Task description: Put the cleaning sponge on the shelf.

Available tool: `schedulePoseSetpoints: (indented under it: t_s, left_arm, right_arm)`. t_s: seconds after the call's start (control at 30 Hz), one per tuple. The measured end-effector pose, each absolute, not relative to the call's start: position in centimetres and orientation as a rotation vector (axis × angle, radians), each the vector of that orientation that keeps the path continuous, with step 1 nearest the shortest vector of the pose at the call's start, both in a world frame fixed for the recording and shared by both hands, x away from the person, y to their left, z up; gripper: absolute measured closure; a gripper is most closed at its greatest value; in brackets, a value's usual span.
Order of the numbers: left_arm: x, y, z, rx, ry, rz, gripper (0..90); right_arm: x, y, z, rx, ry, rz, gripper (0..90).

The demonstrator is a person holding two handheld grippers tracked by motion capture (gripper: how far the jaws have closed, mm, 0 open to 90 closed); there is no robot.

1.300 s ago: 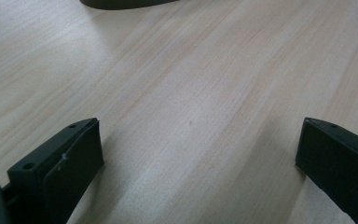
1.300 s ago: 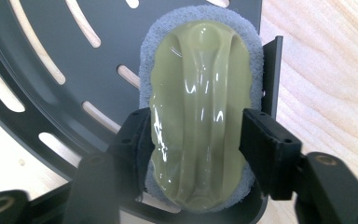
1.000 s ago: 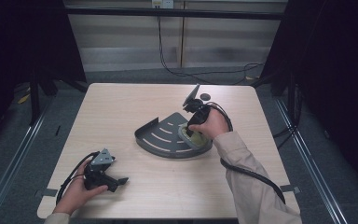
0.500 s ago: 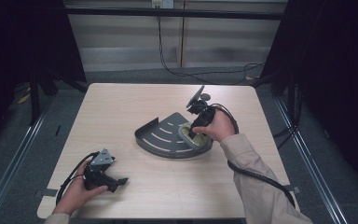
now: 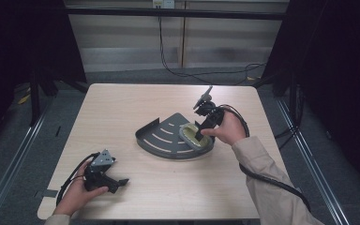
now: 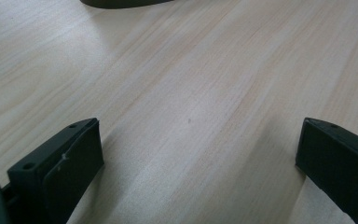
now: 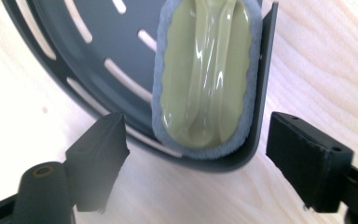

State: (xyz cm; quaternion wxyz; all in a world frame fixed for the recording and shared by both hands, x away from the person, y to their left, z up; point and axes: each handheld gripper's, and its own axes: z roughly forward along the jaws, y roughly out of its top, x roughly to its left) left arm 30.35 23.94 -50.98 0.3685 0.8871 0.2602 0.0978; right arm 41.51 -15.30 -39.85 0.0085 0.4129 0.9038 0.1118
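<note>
Item: green scrubbing pad (image 7: 205, 79), lying inside dark slotted corner tray (image 5: 161, 137), frame centre, placement apparently done. Right gripper (image 7: 196, 158) above it, jaws spread, holding nothing; withdrawal remains. Left gripper (image 5: 104, 176), lower left, jaws apart, idle.

A lab or recording booth is suggested. A plain wooden table (image 5: 122, 108) is enclosed by black curtains (image 5: 342, 70) on both sides, with metal floor rails (image 5: 309, 154) along its left and right edges. Beyond its far edge, cables (image 5: 183, 70) are trailed across grey carpet (image 5: 122, 77) from a wall socket (image 5: 163, 3).
</note>
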Motion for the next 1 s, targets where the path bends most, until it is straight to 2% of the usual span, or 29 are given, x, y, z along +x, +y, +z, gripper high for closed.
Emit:
schedulePoseSetpoints:
  t_s: [0.63, 1.0]
  left_arm:
    - [30.3, 23.9, -51.0, 2.275, 0.674, 0.245, 0.1]
    - [30.3, 23.9, -51.0, 2.277, 0.673, 0.241, 0.1]
  right_arm:
    - [38.2, -18.4, -39.3, 1.199, 2.862, 0.368, 14.5]
    - [35.6, -20.5, -40.9, 1.178, 2.854, 0.401, 14.7]
